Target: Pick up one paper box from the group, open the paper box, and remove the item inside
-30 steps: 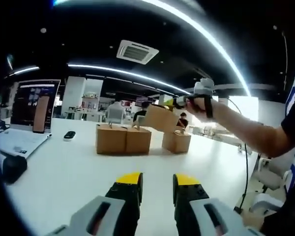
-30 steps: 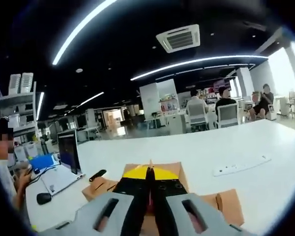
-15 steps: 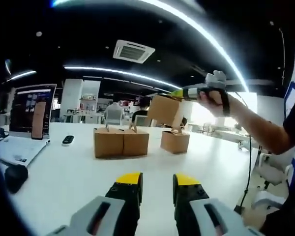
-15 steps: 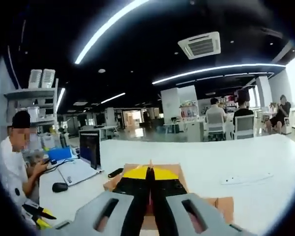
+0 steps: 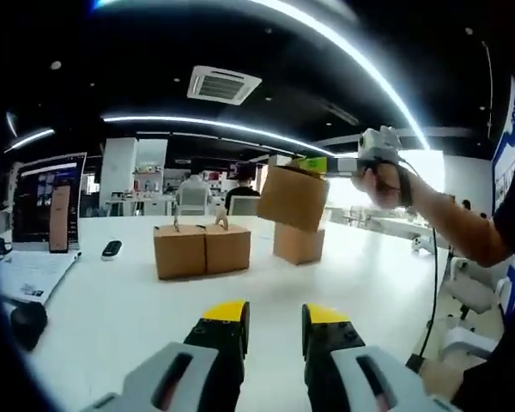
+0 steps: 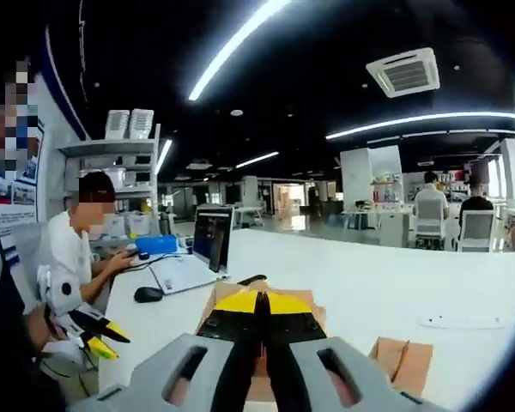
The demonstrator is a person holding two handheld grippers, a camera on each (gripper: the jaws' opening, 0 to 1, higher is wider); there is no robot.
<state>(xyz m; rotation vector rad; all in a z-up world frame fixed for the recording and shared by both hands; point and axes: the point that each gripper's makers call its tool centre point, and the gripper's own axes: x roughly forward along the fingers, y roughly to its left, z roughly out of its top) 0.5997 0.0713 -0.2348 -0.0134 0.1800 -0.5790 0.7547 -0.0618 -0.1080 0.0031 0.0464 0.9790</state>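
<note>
A brown paper box (image 5: 293,197) hangs in the air above the white table (image 5: 112,300), tilted, with my right gripper (image 5: 313,164) shut on its top edge. In the right gripper view the shut jaws (image 6: 262,302) lie over that box (image 6: 312,299). Two boxes (image 5: 197,251) stand side by side on the table, and a third box (image 5: 299,244) stands behind the lifted one. My left gripper (image 5: 275,316) is open, low over the near table, holding nothing. It also comes into the right gripper view at the lower left (image 6: 97,335).
A laptop (image 5: 43,215), a dark mouse (image 5: 26,319) and a small black device (image 5: 112,249) lie at the left of the table. A person (image 6: 77,249) sits at the laptop (image 6: 197,257). A white power strip (image 6: 463,322) and one box (image 6: 403,360) lie on the table.
The right gripper has carried the box up and nearer the left gripper, off the group. The right gripper view has swung left, bringing the seated person and the left gripper into it.
</note>
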